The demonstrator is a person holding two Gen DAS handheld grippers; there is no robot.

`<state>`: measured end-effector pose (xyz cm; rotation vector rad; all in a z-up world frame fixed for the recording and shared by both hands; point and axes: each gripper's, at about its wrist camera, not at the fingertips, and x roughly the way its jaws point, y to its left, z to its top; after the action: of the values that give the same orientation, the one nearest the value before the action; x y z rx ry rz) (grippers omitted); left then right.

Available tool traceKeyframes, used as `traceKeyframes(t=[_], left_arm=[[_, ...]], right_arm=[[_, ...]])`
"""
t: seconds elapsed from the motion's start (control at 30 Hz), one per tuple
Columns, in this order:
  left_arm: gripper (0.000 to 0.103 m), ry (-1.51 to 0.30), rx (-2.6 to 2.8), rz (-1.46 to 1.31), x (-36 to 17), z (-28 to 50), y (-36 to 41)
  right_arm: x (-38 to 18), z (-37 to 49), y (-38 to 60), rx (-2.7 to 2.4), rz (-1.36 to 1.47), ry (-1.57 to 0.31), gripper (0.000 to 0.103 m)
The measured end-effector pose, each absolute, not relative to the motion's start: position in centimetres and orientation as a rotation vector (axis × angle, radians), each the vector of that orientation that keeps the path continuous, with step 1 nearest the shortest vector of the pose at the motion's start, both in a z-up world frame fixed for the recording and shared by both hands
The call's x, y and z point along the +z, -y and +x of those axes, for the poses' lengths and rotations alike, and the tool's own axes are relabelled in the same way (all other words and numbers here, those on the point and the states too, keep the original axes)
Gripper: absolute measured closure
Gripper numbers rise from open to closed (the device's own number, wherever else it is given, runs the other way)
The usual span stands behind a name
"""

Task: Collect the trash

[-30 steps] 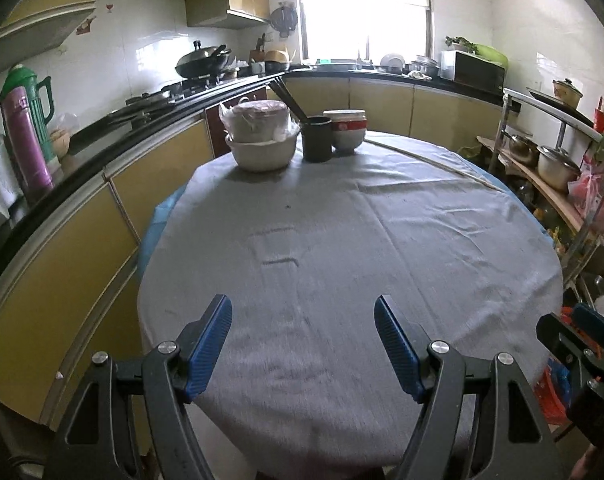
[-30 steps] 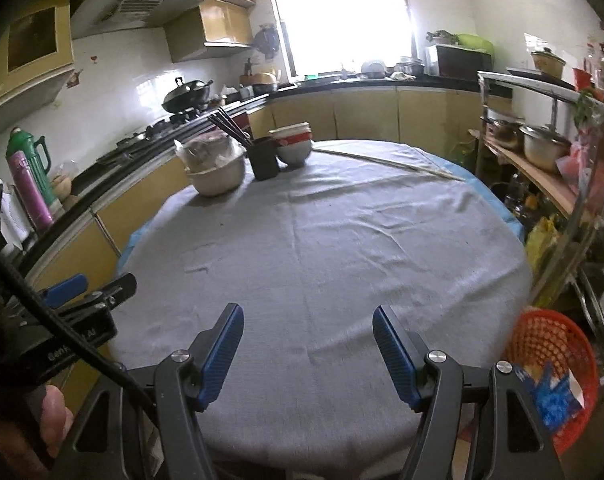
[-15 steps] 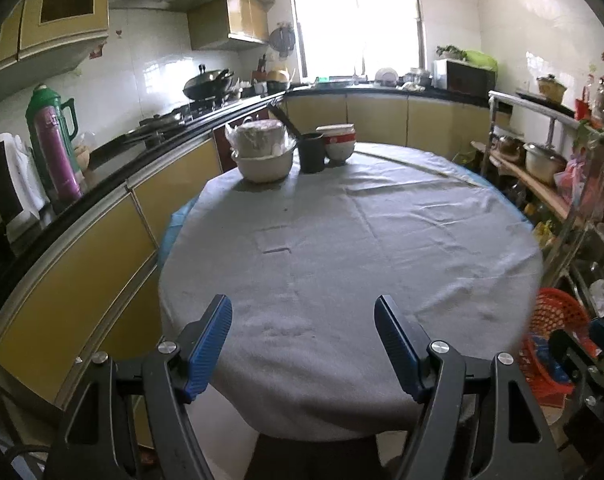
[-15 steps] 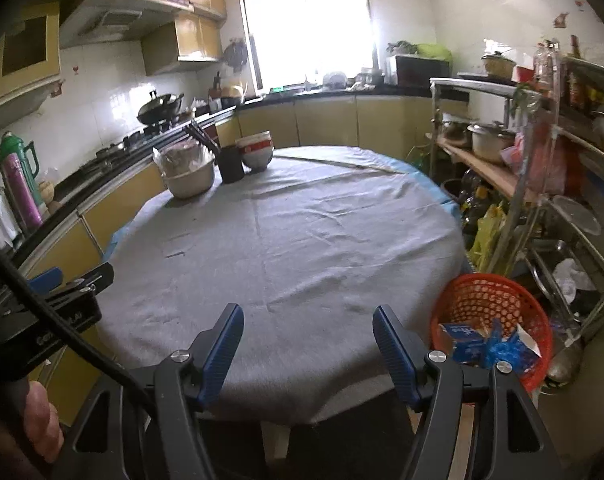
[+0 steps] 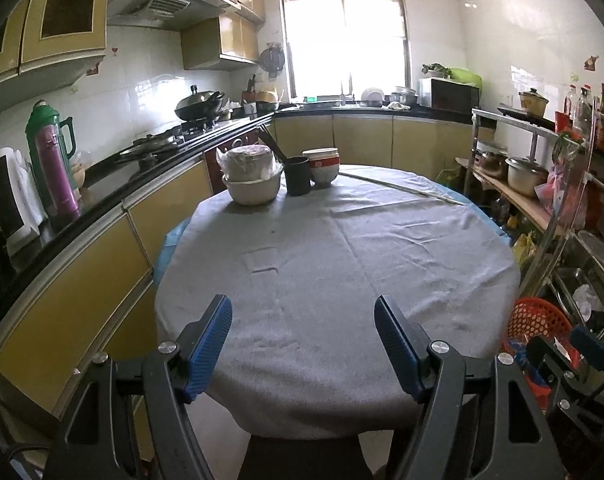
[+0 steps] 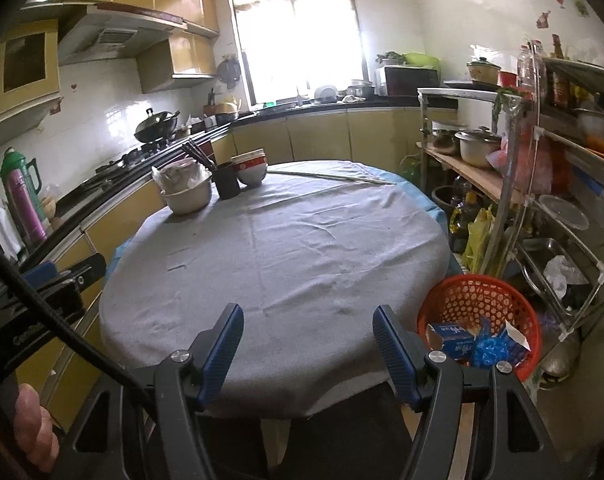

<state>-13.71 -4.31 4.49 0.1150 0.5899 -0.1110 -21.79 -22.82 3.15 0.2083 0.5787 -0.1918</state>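
Observation:
An orange mesh basket (image 6: 474, 292) stands on the floor right of the round table (image 6: 302, 248); it also shows in the left wrist view (image 5: 538, 316). Inside lie a white and blue carton (image 6: 448, 336), a crumpled blue wrapper (image 6: 486, 346) and a white scrap (image 6: 516, 338). My left gripper (image 5: 303, 344) is open and empty, held before the table's near edge. My right gripper (image 6: 308, 346) is open and empty, also before the near edge, left of the basket. The grey tablecloth (image 5: 334, 264) shows no loose trash.
At the table's far side stand a white bowl with a bagged bowl stack (image 5: 251, 176), a black chopstick cup (image 5: 297, 176) and red and white bowls (image 5: 324, 166). A counter with thermoses (image 5: 51, 160) runs along the left. A metal rack (image 6: 542, 184) with pots stands right.
Both grippers have pulled back and risen away from the table, so more of the table, floor and basket shows. Both stay open and empty.

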Motion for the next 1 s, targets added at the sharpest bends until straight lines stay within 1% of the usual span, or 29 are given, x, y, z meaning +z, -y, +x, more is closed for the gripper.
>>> traceKeyframes(t=[0.47, 1.0], left_arm=[[0.029, -0.621, -0.116, 0.123, 3.80, -13.29, 4.42], [0.029, -0.616, -0.118, 0.134, 3.84, -13.36, 4.42]], right_arm=[[3.08, -21.84, 23.16, -0.189, 0.230, -0.577, 0.032], [2.80, -21.47, 23.47, -0.183, 0.244, -0.585, 0.032]])
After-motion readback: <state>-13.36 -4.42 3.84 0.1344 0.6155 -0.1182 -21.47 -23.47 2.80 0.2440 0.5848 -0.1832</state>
